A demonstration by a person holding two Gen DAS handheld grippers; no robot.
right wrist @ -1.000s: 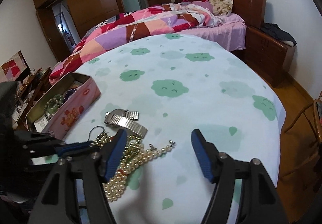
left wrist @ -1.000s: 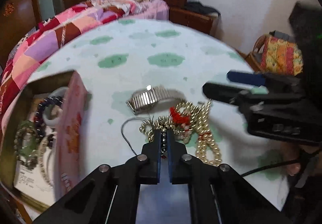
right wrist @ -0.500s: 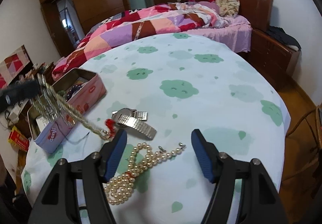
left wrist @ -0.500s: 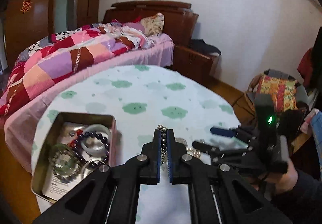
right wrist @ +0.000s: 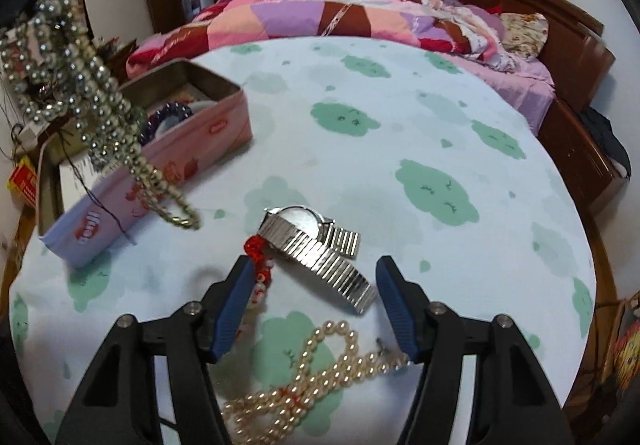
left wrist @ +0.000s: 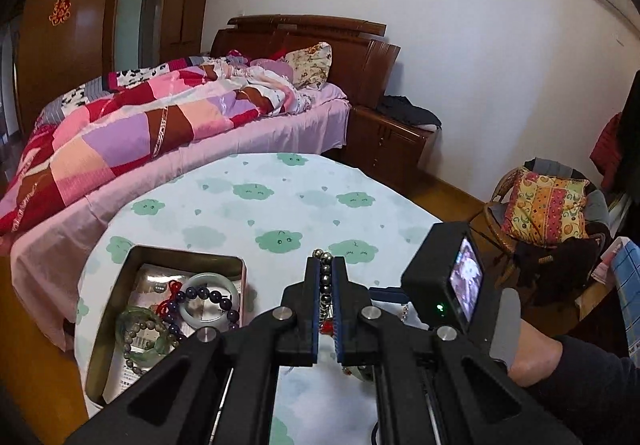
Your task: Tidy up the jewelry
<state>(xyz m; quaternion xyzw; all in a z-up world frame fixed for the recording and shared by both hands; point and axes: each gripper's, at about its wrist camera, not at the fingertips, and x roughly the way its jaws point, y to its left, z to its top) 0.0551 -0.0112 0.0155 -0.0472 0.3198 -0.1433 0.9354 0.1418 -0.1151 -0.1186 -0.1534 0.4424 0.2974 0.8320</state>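
Observation:
My left gripper is shut on a silver bead necklace, held high above the table. In the right wrist view the same necklace dangles over the pink tin box, its lower end hanging beside the box's front wall. The open tin holds several bracelets. My right gripper is open and empty, low over a silver watch. A cream pearl necklace lies under it. A red and white bead string lies by its left finger.
The round table has a white cloth with green cloud prints. A bed with a patchwork quilt stands behind it. A wicker chair with a patterned cushion is at the right. A wooden nightstand stands by the bed.
My left gripper has lifted the silver bead necklace off the pile and carried it up and left toward the tin. My right gripper has moved forward over the watch.

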